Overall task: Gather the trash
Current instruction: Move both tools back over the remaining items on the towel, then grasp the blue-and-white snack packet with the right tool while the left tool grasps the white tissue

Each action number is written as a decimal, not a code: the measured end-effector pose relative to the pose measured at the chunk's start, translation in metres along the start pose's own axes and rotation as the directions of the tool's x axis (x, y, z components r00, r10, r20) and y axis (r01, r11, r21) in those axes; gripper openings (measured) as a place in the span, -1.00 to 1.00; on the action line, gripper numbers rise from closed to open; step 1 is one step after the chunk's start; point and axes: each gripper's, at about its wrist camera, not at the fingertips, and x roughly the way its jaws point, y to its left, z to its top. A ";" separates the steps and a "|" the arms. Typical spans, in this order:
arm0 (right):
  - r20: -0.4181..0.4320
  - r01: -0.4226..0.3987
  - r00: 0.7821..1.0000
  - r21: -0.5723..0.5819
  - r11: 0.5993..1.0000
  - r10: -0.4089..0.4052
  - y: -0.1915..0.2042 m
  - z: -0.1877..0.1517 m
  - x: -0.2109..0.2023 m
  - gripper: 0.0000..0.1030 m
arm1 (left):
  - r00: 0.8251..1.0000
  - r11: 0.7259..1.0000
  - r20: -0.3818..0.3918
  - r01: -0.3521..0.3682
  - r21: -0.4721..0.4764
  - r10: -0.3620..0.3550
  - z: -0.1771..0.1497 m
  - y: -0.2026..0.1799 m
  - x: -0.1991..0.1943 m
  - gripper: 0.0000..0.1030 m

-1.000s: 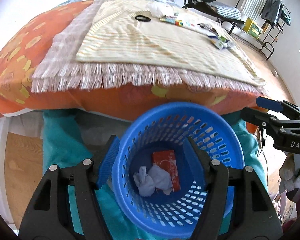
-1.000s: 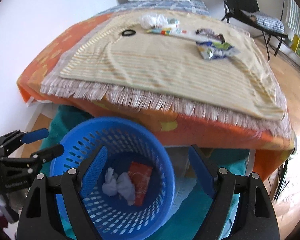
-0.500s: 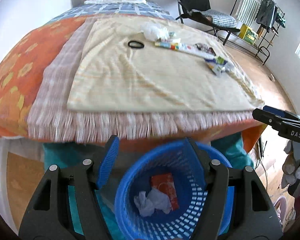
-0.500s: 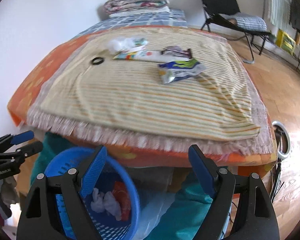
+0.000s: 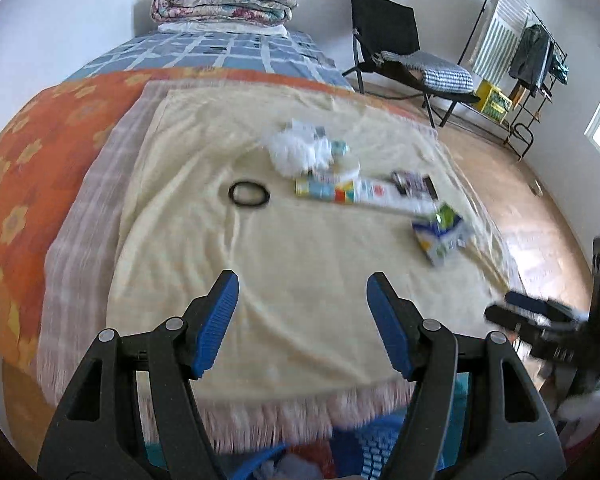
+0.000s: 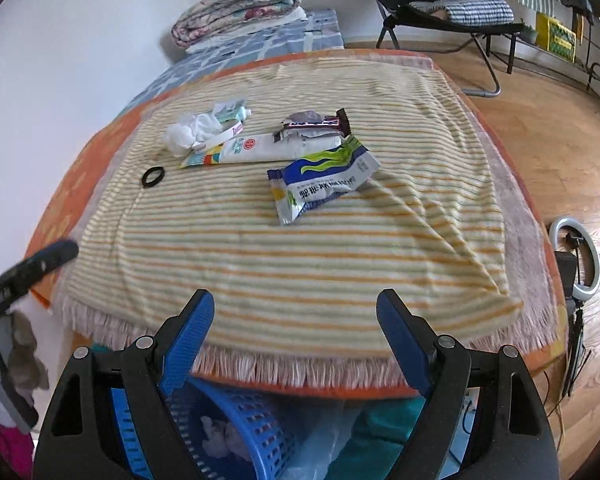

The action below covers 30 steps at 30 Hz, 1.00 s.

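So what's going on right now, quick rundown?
Left gripper and right gripper both open, empty. Wrappers, tube, tissue lying on the bed; basket below its edge. Nothing in the way.

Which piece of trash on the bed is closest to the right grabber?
The blue, white and green snack wrapper. It lies nearest the bed's front edge, straight ahead of the open right gripper; the toothpaste tube, dark wrapper and white tissue sit farther back.

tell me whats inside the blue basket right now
The right wrist view shows crumpled white tissue inside the blue basket below the bed's edge. The right gripper covers much of the basket, so anything else inside cannot be seen there.
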 end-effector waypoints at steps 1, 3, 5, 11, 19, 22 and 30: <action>0.000 0.000 1.000 0.002 1.000 0.000 0.000 0.002 0.003 0.62 | 1.000 1.000 0.003 0.002 0.001 -0.002 0.009 0.000 0.007 0.35; 0.003 0.006 1.000 0.008 1.000 -0.006 0.000 0.008 0.010 0.62 | 1.000 1.000 0.005 -0.001 -0.001 0.001 0.019 0.000 0.016 0.40; 0.005 0.007 1.000 0.014 1.000 -0.007 0.000 0.014 0.018 0.62 | 1.000 1.000 0.007 -0.005 -0.010 0.005 0.032 0.002 0.030 0.41; 0.004 0.022 1.000 0.031 0.999 -0.022 -0.001 0.030 0.037 0.62 | 0.999 0.999 0.005 -0.040 0.012 0.040 0.061 0.000 0.069 0.41; -0.019 0.029 0.999 0.050 0.998 -0.028 0.002 0.043 0.062 0.62 | 0.995 0.991 -0.005 -0.102 0.086 0.103 0.088 -0.011 0.114 0.41; -0.030 0.036 0.999 0.052 0.998 -0.035 0.004 0.046 0.071 0.62 | 0.991 0.984 -0.024 -0.127 0.127 0.131 0.091 -0.013 0.129 0.40; -0.030 0.083 0.996 0.034 0.996 -0.082 0.010 0.053 0.085 0.62 | 0.986 0.976 -0.041 -0.150 0.157 0.158 0.095 -0.009 0.148 -0.17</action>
